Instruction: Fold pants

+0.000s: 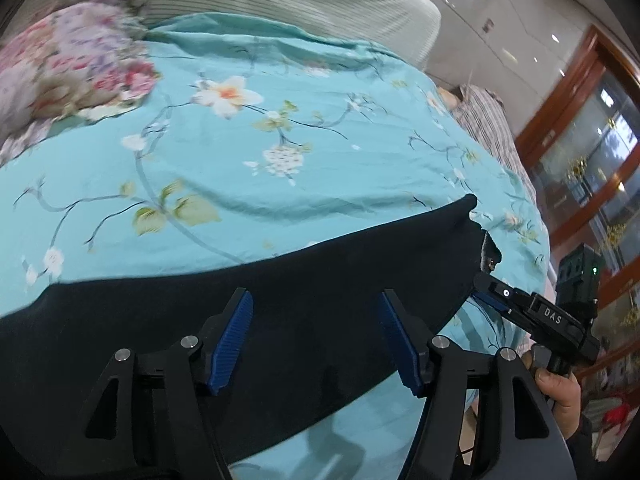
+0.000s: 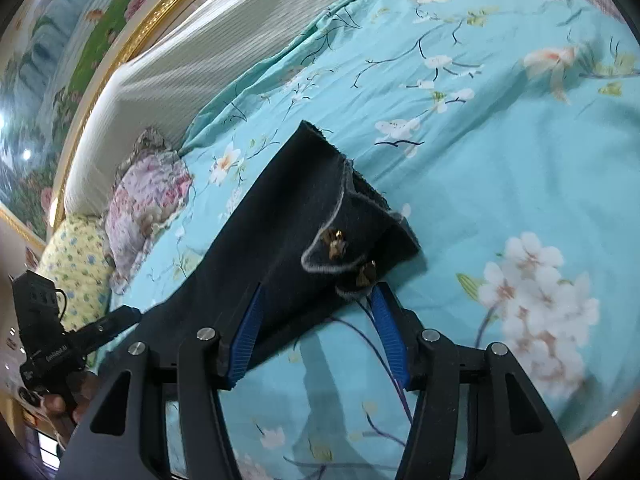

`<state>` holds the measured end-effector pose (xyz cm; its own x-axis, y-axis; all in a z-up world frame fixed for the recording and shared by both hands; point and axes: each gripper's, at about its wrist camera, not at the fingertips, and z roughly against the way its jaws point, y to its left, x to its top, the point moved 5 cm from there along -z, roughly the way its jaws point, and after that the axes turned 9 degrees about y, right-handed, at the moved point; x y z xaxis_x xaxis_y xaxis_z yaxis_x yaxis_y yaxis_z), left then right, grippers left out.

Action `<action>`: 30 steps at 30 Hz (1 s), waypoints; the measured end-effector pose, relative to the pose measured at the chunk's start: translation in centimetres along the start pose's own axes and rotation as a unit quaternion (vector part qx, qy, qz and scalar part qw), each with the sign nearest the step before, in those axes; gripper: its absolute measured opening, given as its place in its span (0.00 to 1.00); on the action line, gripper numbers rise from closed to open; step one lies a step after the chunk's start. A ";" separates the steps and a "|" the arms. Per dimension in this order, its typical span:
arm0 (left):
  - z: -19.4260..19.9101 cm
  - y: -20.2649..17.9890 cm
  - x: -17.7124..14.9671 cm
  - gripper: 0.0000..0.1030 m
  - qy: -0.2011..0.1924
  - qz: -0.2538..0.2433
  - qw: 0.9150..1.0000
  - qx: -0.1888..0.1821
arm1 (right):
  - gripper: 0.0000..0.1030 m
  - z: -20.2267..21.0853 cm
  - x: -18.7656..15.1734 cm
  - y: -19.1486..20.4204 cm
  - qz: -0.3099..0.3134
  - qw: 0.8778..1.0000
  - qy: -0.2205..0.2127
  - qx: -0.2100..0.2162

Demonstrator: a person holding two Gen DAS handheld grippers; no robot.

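Both grippers reach forward low over the turquoise floral bedsheet (image 1: 280, 128). The left gripper (image 1: 316, 340) has its blue-padded fingers (image 1: 232, 344) spread wide, hovering above the dark pants (image 1: 280, 292), gripping nothing; the cloth spans from 9 o'clock to 2 o'clock beneath it. In the left view, the right gripper (image 1: 490, 280) sits at 3 o'clock by the fabric's end, a bare hand (image 1: 560, 392) on its handle. From the right wrist, the right gripper stands equally wide open, the frayed hem at 12 o'clock with brass studs (image 2: 336, 242). A floral pillow (image 2: 148, 196) lies at 10 o'clock.
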<state>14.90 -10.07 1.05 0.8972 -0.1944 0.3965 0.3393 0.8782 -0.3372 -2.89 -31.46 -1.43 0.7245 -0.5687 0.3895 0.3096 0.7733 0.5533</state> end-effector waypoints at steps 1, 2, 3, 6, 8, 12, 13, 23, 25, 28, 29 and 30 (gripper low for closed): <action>-0.4 -0.3 0.3 0.65 0.004 -0.007 1.000 -0.002 | 0.55 -0.2 0.2 -0.2 -0.008 1.000 -0.001 0.007; -0.7 -0.7 0.7 0.66 0.007 -0.013 1.000 -0.004 | 0.55 -0.3 0.4 -0.3 -0.012 1.000 -0.003 0.011; -1.2 -1.2 1.2 0.66 0.012 -0.022 1.000 -0.004 | 0.55 -0.5 0.7 -0.4 -0.016 1.000 -0.007 0.017; -2.3 -2.6 2.0 0.69 0.021 -0.046 0.999 -0.012 | 0.42 -1.0 1.2 -0.3 -0.013 1.000 -0.013 0.022; -3.3 -3.7 2.7 0.70 0.031 -0.062 0.997 -0.018 | 0.15 -1.2 1.3 -0.8 -0.017 1.000 -0.014 0.018; -6.1 -6.2 4.2 0.70 0.063 -0.101 0.992 -0.031 | 0.12 -0.7 1.1 -2.4 -0.028 0.999 -0.026 0.038; -6.8 -6.7 4.5 0.70 0.071 -0.110 0.991 -0.033 | 0.12 -0.4 1.1 -2.7 -0.028 0.998 -0.030 0.042; -13.1 -10.9 7.8 0.67 0.134 -0.154 0.976 -0.074 | 0.11 0.0 0.8 -3.1 -0.021 0.997 -0.035 0.060; -14.1 -11.5 8.1 0.65 0.150 -0.156 0.972 -0.087 | 0.12 -0.1 0.9 -3.1 -0.015 0.998 -0.034 0.058; -15.3 -12.5 8.2 0.62 0.167 -0.165 0.967 -0.101 | 0.12 -0.1 0.9 -3.1 -0.012 0.998 -0.034 0.059; -15.6 -13.1 8.3 0.60 0.170 -0.170 0.965 -0.106 | 0.12 -0.1 0.9 -3.1 -0.012 0.998 -0.034 0.060; -15.7 -13.6 8.2 0.59 0.173 -0.177 0.962 -0.112 | 0.11 -0.1 0.9 -3.2 -0.012 0.997 -0.034 0.063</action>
<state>22.13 -30.47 -4.55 0.7413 -0.6322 0.2255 0.6588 0.6209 -0.4249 -3.11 -34.41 -2.94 0.6735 -0.6071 0.4217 0.2435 0.7209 0.6489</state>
